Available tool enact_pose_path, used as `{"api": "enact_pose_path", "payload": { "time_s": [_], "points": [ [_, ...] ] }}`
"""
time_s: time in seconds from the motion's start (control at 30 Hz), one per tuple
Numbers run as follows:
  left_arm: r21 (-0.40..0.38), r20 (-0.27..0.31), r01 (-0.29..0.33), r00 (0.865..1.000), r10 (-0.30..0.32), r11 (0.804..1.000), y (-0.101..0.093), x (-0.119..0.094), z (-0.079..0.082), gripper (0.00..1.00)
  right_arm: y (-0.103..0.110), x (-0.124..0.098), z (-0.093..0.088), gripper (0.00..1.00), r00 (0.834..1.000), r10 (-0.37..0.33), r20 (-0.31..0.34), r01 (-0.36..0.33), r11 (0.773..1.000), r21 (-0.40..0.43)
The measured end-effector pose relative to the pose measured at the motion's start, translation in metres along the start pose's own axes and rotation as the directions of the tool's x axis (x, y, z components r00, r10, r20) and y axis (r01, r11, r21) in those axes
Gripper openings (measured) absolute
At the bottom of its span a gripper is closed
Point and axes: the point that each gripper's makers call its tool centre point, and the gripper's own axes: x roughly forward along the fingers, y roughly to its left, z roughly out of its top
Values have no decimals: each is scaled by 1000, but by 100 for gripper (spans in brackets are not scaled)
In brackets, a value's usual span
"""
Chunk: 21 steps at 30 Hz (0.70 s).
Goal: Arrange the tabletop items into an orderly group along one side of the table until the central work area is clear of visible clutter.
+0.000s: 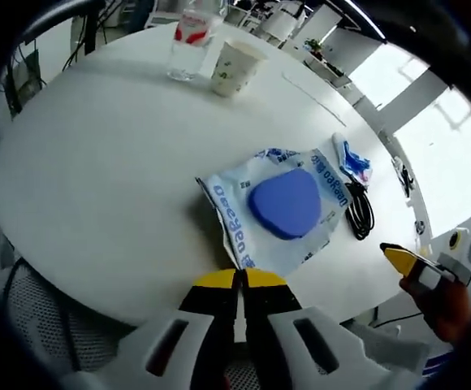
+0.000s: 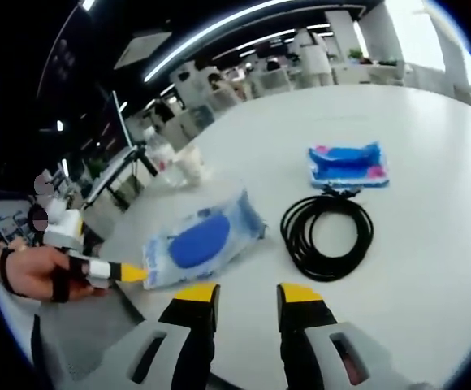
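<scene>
The left gripper (image 1: pixel 241 280), fingers clenched on the wipes pack (image 1: pixel 280 207) at the desk (image 1: pixel 97 171) edge, begins tidying; the right gripper (image 2: pixel 248 296) hovers released near the cable coil (image 2: pixel 326 236). Next: drag the pack sideways.

Office chairs (image 2: pixel 256 80) stand beyond the table; ceiling lights (image 2: pixel 211 31) overhead.

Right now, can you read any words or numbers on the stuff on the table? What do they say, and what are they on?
Blue letters on the clear plastic packet with the blue pad: too bent and stretched to read for sure.
Red label on the water bottle: too blurred to read.
Green marks on the paper cup: too small to read.
Blue and pink pack beside the black cable: print is blurred.
</scene>
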Motion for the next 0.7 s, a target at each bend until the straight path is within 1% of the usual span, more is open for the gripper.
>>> {"api": "enact_pose_path", "payload": {
  "time_s": [0.13,0.2,0.23,0.27,0.4,0.57,0.7],
  "points": [
    [-28,25,-23,999,24,999,10,-1,6,0,-1,2,1,26,1000,-2,-7,2,1000,8],
    [-46,39,-24,999,26,999,12,-1,9,0,-2,4,0,26,1000,-3,-12,3,1000,11],
    [-57,52,-17,998,20,998,12,0,11,0,-1,5,-1,26,1000,-3,-18,3,1000,13],
    [-79,78,0,997,7,997,10,0,15,0,0,6,-2,26,1000,-3,-22,3,1000,14],
    [-113,110,16,994,-3,993,11,-2,20,0,3,11,-4,25,1000,-4,-28,5,1000,28],
    [-139,130,28,991,-10,990,11,-2,24,2,9,20,-7,24,1000,-2,-30,4,997,73],
    [-134,125,30,992,-13,991,9,-1,23,3,16,29,-5,24,999,6,-39,-3,998,70]
  ]
}}
